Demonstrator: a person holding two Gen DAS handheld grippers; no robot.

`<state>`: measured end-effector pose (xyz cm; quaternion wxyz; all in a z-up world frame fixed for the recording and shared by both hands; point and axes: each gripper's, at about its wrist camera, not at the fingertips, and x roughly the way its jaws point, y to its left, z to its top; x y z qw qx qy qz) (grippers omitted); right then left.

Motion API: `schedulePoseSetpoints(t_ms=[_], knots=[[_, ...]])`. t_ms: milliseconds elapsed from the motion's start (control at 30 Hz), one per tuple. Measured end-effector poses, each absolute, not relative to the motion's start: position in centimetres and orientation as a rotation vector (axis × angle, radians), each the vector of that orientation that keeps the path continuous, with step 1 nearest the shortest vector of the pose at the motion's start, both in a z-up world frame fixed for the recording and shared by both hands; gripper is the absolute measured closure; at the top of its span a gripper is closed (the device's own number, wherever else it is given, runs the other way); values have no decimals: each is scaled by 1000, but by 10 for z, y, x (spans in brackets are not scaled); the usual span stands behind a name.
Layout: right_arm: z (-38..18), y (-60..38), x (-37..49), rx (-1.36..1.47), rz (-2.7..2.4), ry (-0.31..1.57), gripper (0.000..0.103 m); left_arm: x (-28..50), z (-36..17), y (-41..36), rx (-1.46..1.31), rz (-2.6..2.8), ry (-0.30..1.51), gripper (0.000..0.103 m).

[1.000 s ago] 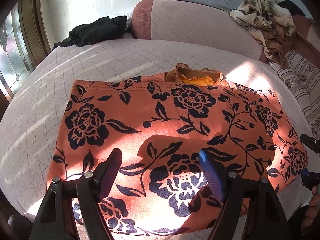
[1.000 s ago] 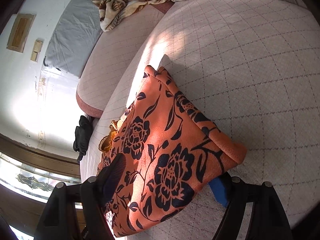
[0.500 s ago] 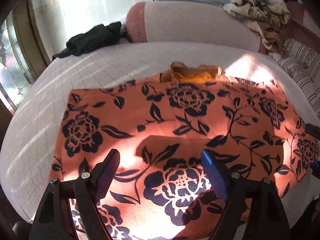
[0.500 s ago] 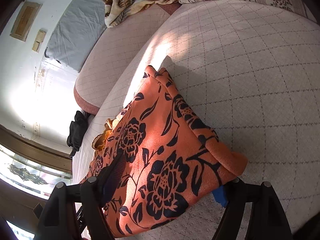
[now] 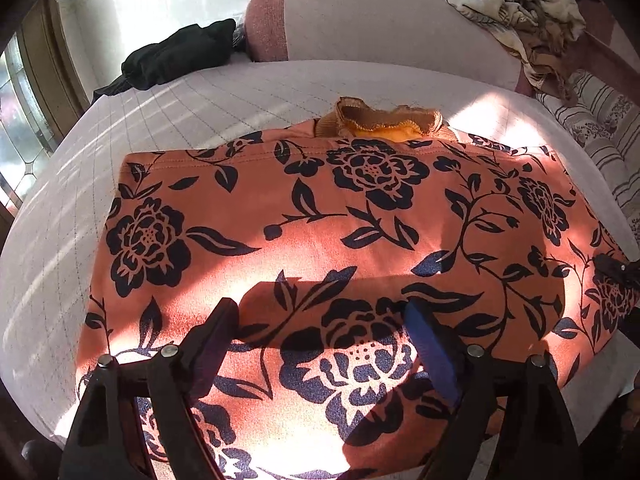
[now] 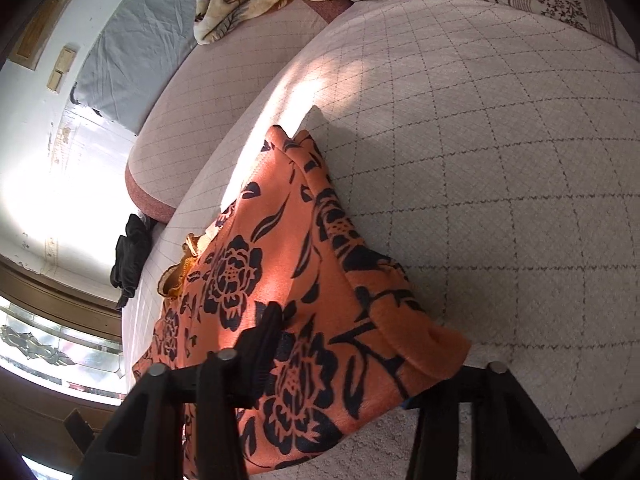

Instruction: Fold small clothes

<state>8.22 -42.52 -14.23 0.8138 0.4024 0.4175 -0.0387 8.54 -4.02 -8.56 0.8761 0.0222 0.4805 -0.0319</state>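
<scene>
An orange garment with a dark floral print [image 5: 340, 220] lies folded flat on a quilted bed [image 5: 200, 96]. Its frilled yellow-orange collar [image 5: 380, 122] pokes out at the far edge. My left gripper [image 5: 320, 340] hovers open just above the garment's near part, jaws wide apart, holding nothing. In the right wrist view the same garment [image 6: 280, 280] runs away to the left. My right gripper [image 6: 352, 364] is open, its jaws straddling the garment's folded near-right corner: the dark left finger [image 6: 260, 344] lies on top, the right finger mostly hidden under the fold.
A black garment [image 5: 180, 54] lies at the bed's far left. A pink bolster [image 5: 380, 24] runs along the back, with a crumpled beige patterned cloth [image 5: 520, 4] on it. Striped pillows [image 5: 600, 128] sit at the right. A window [image 6: 48, 344] is on the left.
Both grippers have drawn a little closer to the garment. The right gripper has slid further over the folded corner, so its blue finger is now almost hidden. The garment has not moved.
</scene>
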Motion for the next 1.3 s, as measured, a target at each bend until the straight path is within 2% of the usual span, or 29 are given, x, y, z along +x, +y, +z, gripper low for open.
schedulePoseSetpoints(t_ms=[133, 233, 300, 333, 367, 467, 667, 767, 833, 967, 1033, 1067, 1133, 1200, 1300], knots=[[-139, -428, 79, 850, -98, 889, 63, 76, -71, -39, 31, -75, 942, 17], [-142, -427, 81, 870, -99, 890, 53, 82, -97, -48, 85, -91, 1024, 16], [-142, -425, 85, 846, -103, 889, 53, 75, -98, -55, 160, -87, 950, 14], [-142, -423, 88, 824, -98, 898, 58, 75, -97, -55, 157, -90, 957, 14], [-141, -422, 91, 804, -98, 907, 80, 76, -94, -52, 135, -97, 969, 14], [-137, -419, 97, 767, -88, 932, 85, 77, -80, -34, 46, -111, 971, 15], [-126, -411, 98, 706, -114, 936, 85, 66, -46, 26, -88, -35, 891, 15], [-142, -419, 94, 781, -116, 943, 85, 61, -46, 47, -111, 0, 888, 15], [-145, -424, 91, 841, -106, 933, 81, 57, -48, 56, -129, 7, 889, 15], [-152, -435, 87, 972, -94, 927, 77, 55, -57, 53, -119, -22, 905, 15], [-155, -439, 86, 1016, -81, 922, 77, 63, -80, 42, -42, -26, 975, 15], [-155, -440, 86, 1010, -75, 924, 80, 65, -94, 39, -6, -20, 1012, 15], [-148, -443, 83, 973, -98, 920, 84, 56, -99, 32, 75, -17, 940, 14], [-151, -448, 82, 964, -89, 943, 84, 56, -99, 29, 92, -15, 943, 14], [-159, -462, 76, 1035, -8, 946, 78, 56, -99, 32, 78, -24, 942, 14]])
